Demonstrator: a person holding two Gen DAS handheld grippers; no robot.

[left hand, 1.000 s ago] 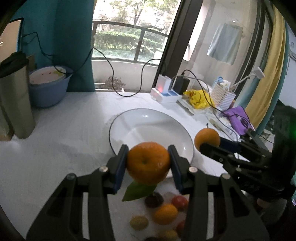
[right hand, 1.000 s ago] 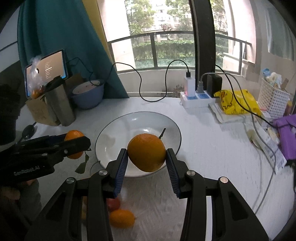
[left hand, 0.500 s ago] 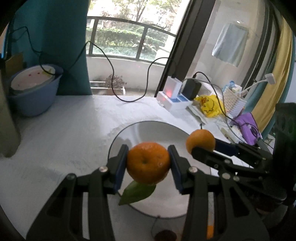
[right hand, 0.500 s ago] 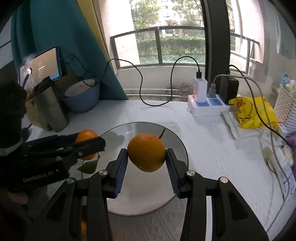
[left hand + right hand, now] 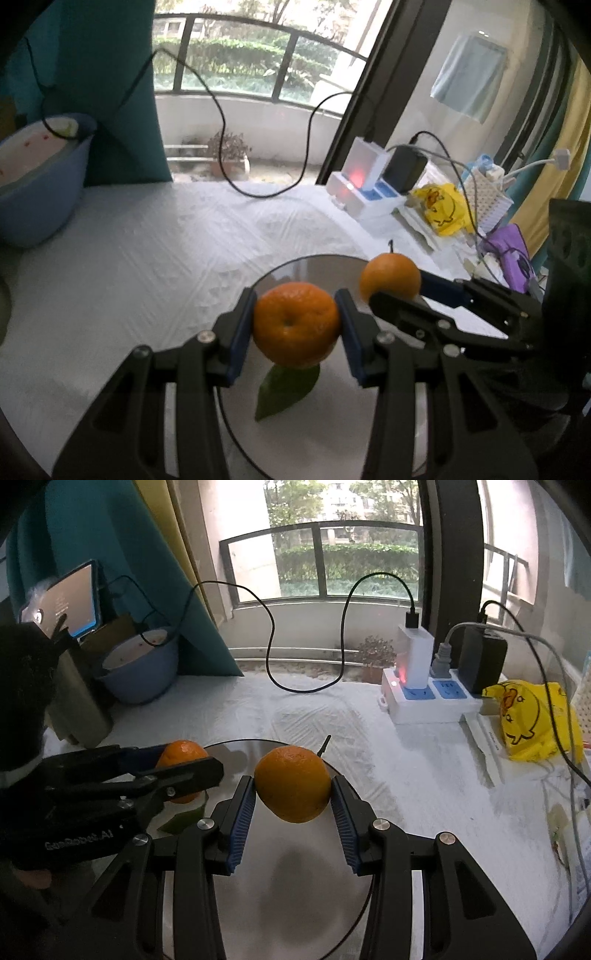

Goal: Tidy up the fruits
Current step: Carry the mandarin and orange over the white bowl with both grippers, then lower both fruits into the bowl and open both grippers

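My left gripper (image 5: 296,325) is shut on an orange with a green leaf (image 5: 296,325) and holds it above the white plate (image 5: 306,269). My right gripper (image 5: 293,783) is shut on a second orange with a short stem (image 5: 293,783), also above the plate (image 5: 295,904). In the left wrist view the right gripper's orange (image 5: 390,277) hangs over the plate's right part. In the right wrist view the left gripper's orange (image 5: 181,755) sits over the plate's left edge, its leaf (image 5: 183,818) hanging below.
A blue bowl (image 5: 142,674) and a metal canister (image 5: 79,709) stand at the back left. A white power strip with chargers (image 5: 428,698), a yellow duck bag (image 5: 532,716), a white basket (image 5: 487,203) and cables lie at the right.
Both grippers have moved forward and lower over the plate with their oranges. The loose fruits near the front edge have left the views.
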